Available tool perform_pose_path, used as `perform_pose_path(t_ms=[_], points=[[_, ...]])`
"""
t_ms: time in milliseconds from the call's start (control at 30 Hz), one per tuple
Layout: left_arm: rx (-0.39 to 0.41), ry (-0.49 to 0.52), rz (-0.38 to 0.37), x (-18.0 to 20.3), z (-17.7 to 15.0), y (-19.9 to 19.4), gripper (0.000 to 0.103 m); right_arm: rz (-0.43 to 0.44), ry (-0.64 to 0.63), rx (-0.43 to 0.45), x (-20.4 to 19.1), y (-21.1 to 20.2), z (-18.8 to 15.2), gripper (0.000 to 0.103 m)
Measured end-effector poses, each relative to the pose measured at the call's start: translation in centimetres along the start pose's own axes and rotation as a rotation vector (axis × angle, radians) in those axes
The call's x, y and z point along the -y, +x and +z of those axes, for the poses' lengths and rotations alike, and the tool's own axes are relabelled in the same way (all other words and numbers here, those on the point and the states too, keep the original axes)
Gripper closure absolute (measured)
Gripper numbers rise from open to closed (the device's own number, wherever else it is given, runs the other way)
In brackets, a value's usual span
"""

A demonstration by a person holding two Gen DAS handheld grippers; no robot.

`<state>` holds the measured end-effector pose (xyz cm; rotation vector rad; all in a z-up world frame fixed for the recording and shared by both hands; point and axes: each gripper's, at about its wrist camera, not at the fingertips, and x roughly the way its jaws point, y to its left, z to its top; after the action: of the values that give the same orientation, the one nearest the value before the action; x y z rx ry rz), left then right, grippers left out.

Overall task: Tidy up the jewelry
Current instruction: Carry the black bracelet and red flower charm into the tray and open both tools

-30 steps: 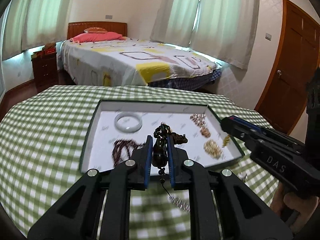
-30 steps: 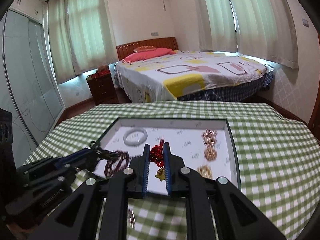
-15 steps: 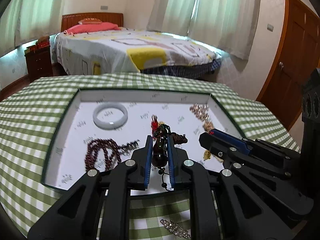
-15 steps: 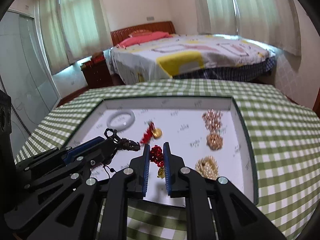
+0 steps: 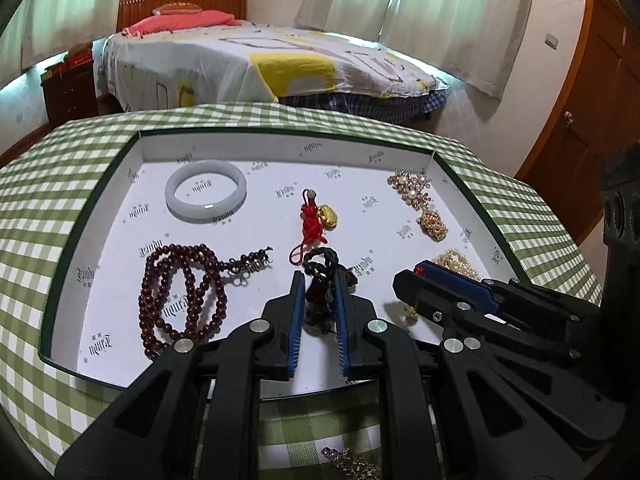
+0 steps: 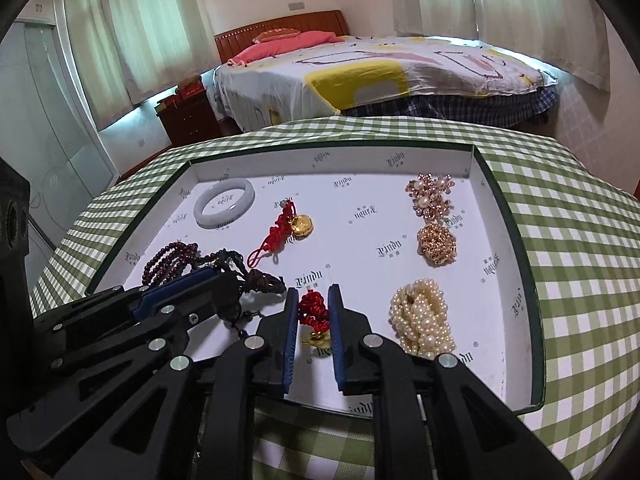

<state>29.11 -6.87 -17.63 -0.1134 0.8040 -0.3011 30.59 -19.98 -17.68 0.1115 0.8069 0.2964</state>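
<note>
A white-lined tray point(image 5: 132, 160) point(image 6: 516, 240) sits on the green checked table. My left gripper point(image 5: 318, 280) is shut on a dark corded pendant point(image 5: 320, 300), low over the tray's front middle. My right gripper point(image 6: 314, 300) is shut on a red knotted charm with a gold piece point(image 6: 314, 312), low over the tray's front. In the tray lie a white bangle point(image 5: 206, 190), dark red beads point(image 5: 180, 296), a red-and-gold charm point(image 5: 316, 220), gold pieces point(image 6: 436, 244) and a pearl cluster point(image 6: 422, 320).
A loose sparkly chain piece point(image 5: 352, 464) lies on the tablecloth in front of the tray. A bed point(image 5: 260, 60) stands behind the table, a wooden door point(image 5: 592, 100) at the right, a nightstand point(image 5: 70, 88) at the left.
Both grippers have moved forward and down over the tray, each carrying its piece. The tray now fills much more of both views.
</note>
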Motion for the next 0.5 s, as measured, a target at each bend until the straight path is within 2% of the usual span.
perform_pose_path(t_ms=[133,267,400,500], points=[[-0.007,-0.012,0.006,-0.3,0.0,0.1,0.085,-0.003,0.008,-0.006,0.2,0.1,-0.2,0.08],[-0.006,-0.02,0.011,-0.5,-0.1,0.0,0.076,-0.007,0.018,-0.003,0.5,-0.1,-0.3,0.078],[0.004,-0.025,0.012,-0.6,-0.1,-0.5,0.071,-0.013,0.018,0.009,0.6,-0.5,-0.2,0.075],[0.013,-0.028,0.016,-0.7,0.0,-1.0,0.063,-0.018,0.021,0.017,0.7,-0.8,-0.2,0.075]])
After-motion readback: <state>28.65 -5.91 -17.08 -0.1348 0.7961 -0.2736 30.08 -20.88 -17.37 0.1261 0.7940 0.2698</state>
